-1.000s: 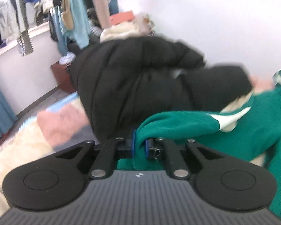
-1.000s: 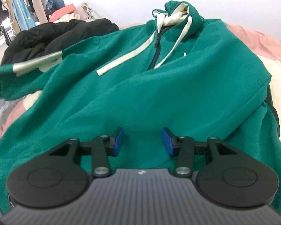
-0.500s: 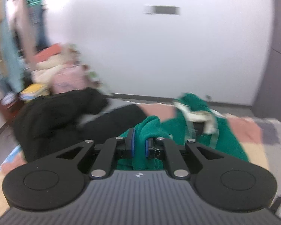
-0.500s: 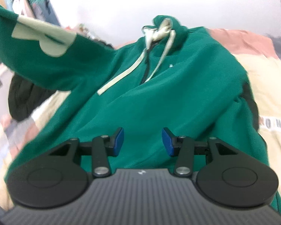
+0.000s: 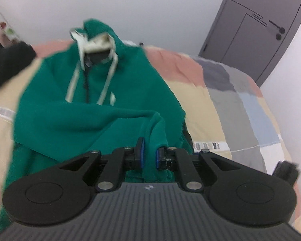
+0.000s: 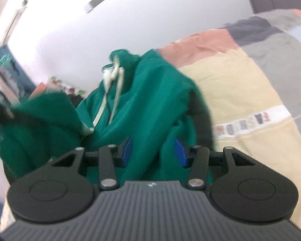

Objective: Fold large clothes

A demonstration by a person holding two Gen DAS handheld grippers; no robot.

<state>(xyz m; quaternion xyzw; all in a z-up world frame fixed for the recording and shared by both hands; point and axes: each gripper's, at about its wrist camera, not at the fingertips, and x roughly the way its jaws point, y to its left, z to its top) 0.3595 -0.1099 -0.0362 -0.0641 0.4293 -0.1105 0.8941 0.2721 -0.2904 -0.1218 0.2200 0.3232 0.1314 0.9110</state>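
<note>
Patchwork bedspread (image 5: 192,92) — left gripper (image 5: 149,154) (angled down) pinching hoodie (image 5: 102,108)

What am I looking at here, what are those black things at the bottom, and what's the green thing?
Each picture comes from a camera on a hand-held gripper, looking forward along its two blue-padded fingers; a person carries one in each hand. The black shapes are the gripper bodies. The green thing is a hoodie with pale drawstrings, lying on a patchwork bedspread. The left gripper is pinched shut on a fold of the hoodie. The right gripper is open, with hoodie fabric between its fingers.
</note>
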